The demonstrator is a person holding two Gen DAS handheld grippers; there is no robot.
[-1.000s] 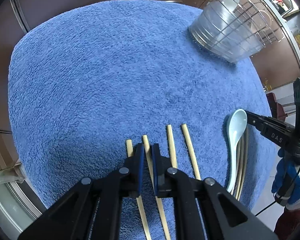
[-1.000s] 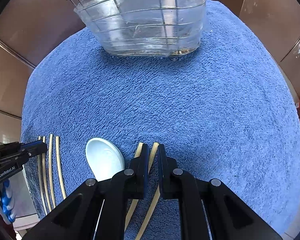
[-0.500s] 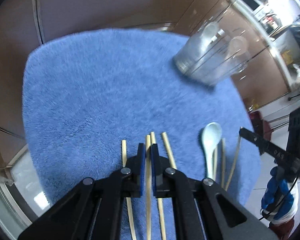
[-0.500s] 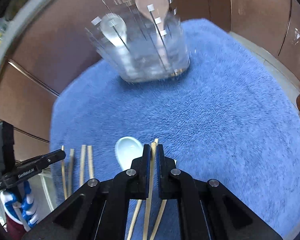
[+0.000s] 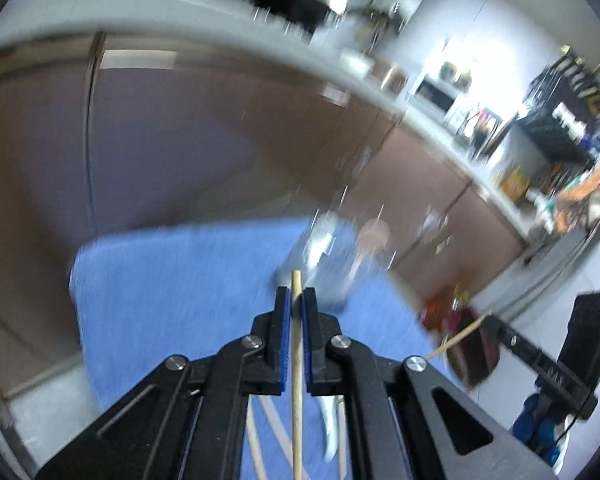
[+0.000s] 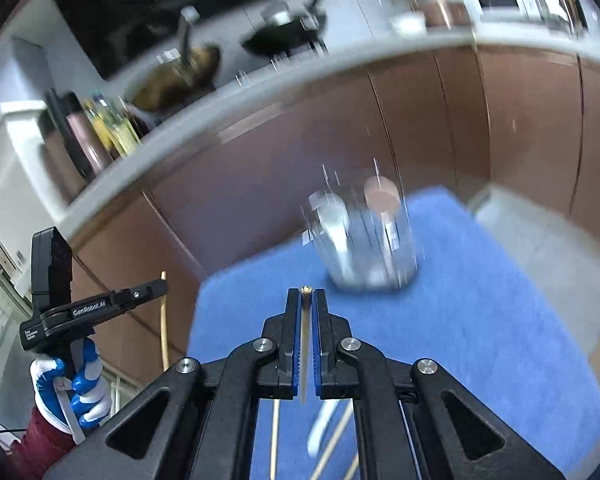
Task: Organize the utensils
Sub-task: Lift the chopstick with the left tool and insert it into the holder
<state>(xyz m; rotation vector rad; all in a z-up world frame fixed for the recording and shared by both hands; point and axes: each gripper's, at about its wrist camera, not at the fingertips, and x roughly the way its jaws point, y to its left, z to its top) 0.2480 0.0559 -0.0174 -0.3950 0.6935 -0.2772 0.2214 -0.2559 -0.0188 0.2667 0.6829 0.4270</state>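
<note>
Each gripper, left [image 5: 296, 300] and right [image 6: 306, 300], clamps one chopstick [image 5: 297, 356] lengthwise above the blue towel [image 6: 480, 320], aimed at the holder [image 6: 364, 248] at twelve o'clock, apparently for dropping in.

Utensil holder [image 5: 332, 264] blurred — contents indistinct

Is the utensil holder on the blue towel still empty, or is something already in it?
Not empty. The utensil holder stands upright on the blue towel, and two spoon bowls, one pale and one pinkish, stick up from it. Blur hides anything else inside.
</note>
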